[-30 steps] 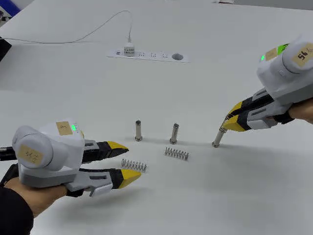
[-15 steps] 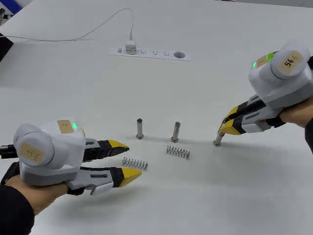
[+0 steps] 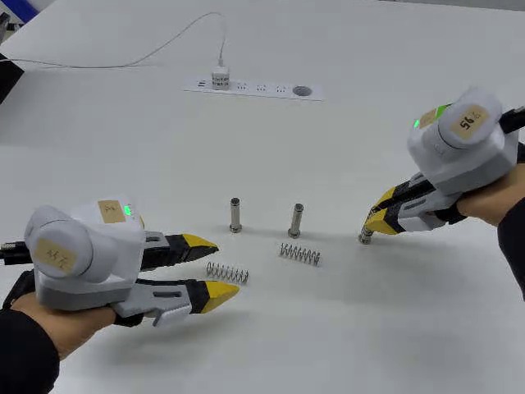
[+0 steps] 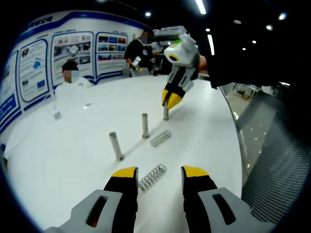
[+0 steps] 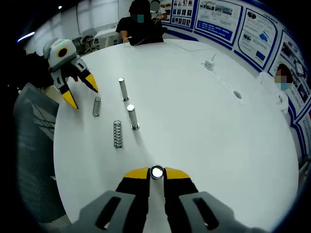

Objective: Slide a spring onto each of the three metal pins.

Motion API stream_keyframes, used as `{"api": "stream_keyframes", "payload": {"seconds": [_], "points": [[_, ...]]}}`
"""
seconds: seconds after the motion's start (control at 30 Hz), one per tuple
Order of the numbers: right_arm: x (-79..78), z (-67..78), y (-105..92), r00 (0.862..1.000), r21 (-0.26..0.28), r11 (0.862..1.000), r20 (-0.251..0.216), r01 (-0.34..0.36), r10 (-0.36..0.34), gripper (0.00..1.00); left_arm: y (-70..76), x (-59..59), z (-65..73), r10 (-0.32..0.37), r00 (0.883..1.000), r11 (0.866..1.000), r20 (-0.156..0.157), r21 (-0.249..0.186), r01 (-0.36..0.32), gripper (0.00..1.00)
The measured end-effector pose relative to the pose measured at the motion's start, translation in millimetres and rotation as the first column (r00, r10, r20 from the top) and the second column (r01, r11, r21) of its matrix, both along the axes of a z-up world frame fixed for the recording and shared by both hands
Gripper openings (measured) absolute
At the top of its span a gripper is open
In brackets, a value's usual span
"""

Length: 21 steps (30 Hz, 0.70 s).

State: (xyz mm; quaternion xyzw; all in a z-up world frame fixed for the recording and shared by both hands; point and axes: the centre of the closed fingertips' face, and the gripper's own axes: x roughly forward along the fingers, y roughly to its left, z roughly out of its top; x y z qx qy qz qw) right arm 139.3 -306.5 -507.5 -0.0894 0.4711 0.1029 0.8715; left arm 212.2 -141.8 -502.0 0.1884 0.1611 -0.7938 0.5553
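Note:
Three metal pins stand upright on the white table. The left pin (image 3: pixel 235 215) and the middle pin (image 3: pixel 295 221) are bare. My right gripper (image 3: pixel 377 223) is shut on a spring around the right pin (image 3: pixel 365 236), low on its shaft. In the right gripper view that pin's round top (image 5: pixel 156 172) shows between the yellow tips. One loose spring (image 3: pixel 226 273) lies between the jaws of my open left gripper (image 3: pixel 215 268), untouched. Another loose spring (image 3: pixel 299 254) lies in front of the middle pin. In the left gripper view the near spring (image 4: pixel 151 176) rests just ahead of the fingertips (image 4: pixel 125 172).
A white power strip (image 3: pixel 250 88) with a plug and cable lies at the far side of the table. People sit at the table's far edge (image 5: pixel 141 29). A mesh surface (image 4: pixel 272 160) runs beyond the table edge.
My right gripper has gone down along the right pin, taking the spring lower on it. The left gripper and the two loose springs have stayed put.

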Motion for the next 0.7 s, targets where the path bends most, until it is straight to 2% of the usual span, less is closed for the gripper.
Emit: {"api": "stream_keyframes", "payload": {"seconds": [0.33, 0.7], "points": [[-2.2, -9.6, -0.8, 1.000, -0.008, 1.000, -0.020, 0.009, -0.009, 0.12, 0.2, -0.6, -0.4, 0.000, 1.000, 1.000, -0.001, 0.001, 0.000, 0.36], [-2.4, -9.8, -0.5, 1.000, -0.016, 1.000, -0.012, 0.012, -0.013, 0.15, 0.2, -0.7, 1.1, 0.000, 1.000, 1.000, 0.000, -0.001, 0.000, 0.36]]}}
